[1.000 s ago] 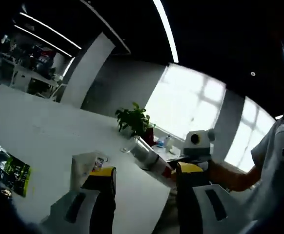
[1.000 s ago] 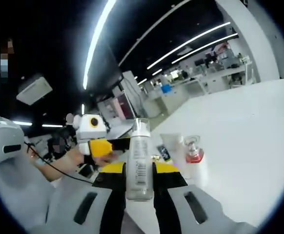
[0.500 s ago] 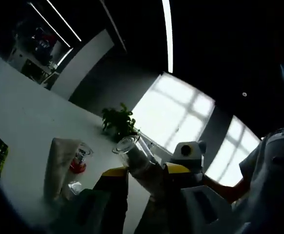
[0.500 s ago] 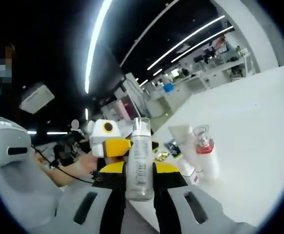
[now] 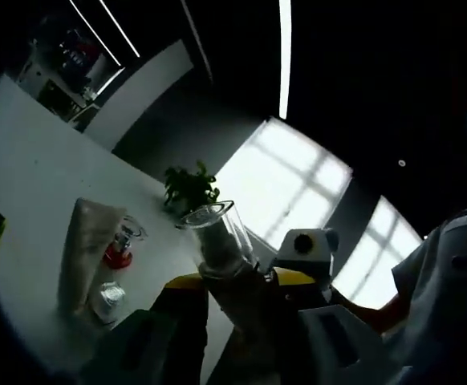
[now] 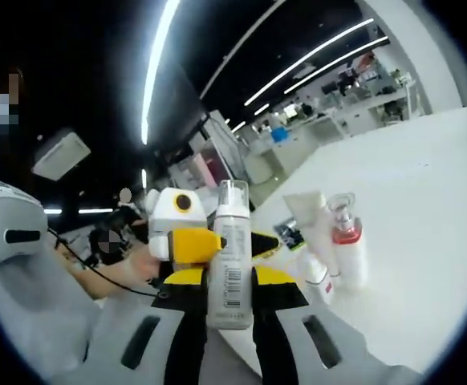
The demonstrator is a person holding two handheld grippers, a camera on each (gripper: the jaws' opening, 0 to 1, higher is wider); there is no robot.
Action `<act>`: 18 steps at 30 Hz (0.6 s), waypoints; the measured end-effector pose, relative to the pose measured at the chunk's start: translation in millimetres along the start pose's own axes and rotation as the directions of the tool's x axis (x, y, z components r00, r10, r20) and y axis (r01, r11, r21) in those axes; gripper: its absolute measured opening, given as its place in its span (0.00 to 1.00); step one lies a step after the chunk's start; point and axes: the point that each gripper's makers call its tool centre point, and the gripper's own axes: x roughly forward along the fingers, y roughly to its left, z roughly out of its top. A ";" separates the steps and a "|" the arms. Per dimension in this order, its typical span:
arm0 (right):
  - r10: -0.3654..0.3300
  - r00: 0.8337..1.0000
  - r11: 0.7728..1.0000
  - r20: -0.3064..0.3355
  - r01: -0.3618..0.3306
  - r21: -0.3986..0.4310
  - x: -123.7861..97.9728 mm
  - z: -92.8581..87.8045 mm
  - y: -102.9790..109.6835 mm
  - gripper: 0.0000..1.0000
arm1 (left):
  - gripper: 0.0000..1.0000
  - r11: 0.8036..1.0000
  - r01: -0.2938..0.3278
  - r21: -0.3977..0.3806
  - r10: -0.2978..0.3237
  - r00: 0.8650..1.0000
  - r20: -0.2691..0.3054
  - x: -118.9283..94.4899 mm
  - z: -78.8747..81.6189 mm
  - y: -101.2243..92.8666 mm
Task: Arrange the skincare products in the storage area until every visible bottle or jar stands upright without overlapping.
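Looking along my left gripper (image 5: pixel 235 293), I saw the clear bottle (image 5: pixel 220 238) leaning between my jaws, cap end toward me; whether they touched it I could not tell, the near part being too dark. Left of it on the white table (image 5: pixel 33 184) stood a tube (image 5: pixel 85 250), a red-collared pump bottle (image 5: pixel 121 247) just beside it, and a small silver-capped item (image 5: pixel 107 298) nearer. A plant (image 5: pixel 187 187) sat at the far edge before bright windows, with a ceiling strip light overhead. The other gripper (image 5: pixel 302 277) showed at right, and a sleeve beyond it.

Along my right gripper (image 6: pixel 229 293), the jaws pinched the bottle (image 6: pixel 230 257) at its lower body, barcode facing me, held upright. My left gripper (image 6: pixel 189 241) hung just left of its neck. On the table (image 6: pixel 426 208) to the right stood the tube (image 6: pixel 307 233) and pump bottle (image 6: pixel 347 245), touching or nearly so. Far off lay desks under long ceiling lights.

I judged the step in hand to be setting this bottle down. To do it well I would lower it straight onto bare table near the pair but apart from them, base flat, and spread the jaws only once it stood steady, the left steadying the neck if needed.
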 end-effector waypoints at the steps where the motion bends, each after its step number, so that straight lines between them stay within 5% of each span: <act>1: -0.002 1.000 1.000 -0.002 0.002 0.004 0.2 -1.1 -0.6 0.20 | 0.26 1.000 -0.008 -0.010 0.008 1.000 -0.006 -0.3 -1.2 1.3; 11: -0.084 0.994 0.994 -0.064 0.079 -0.079 0.0 -18.0 -13.0 0.22 | 0.23 0.996 -0.063 0.061 0.067 0.996 -0.063 3.1 -12.2 8.0; 15: -0.179 0.976 0.978 -0.120 0.164 -0.128 -12.1 -29.1 -30.3 0.22 | 0.22 0.981 -0.158 0.110 0.164 0.985 -0.044 -1.9 -6.7 28.1; 18: -0.198 0.975 0.976 -0.100 0.187 -0.112 -22.7 -27.0 -33.7 0.22 | 0.22 0.973 -0.197 0.122 0.203 0.978 -0.040 -7.0 -4.7 37.8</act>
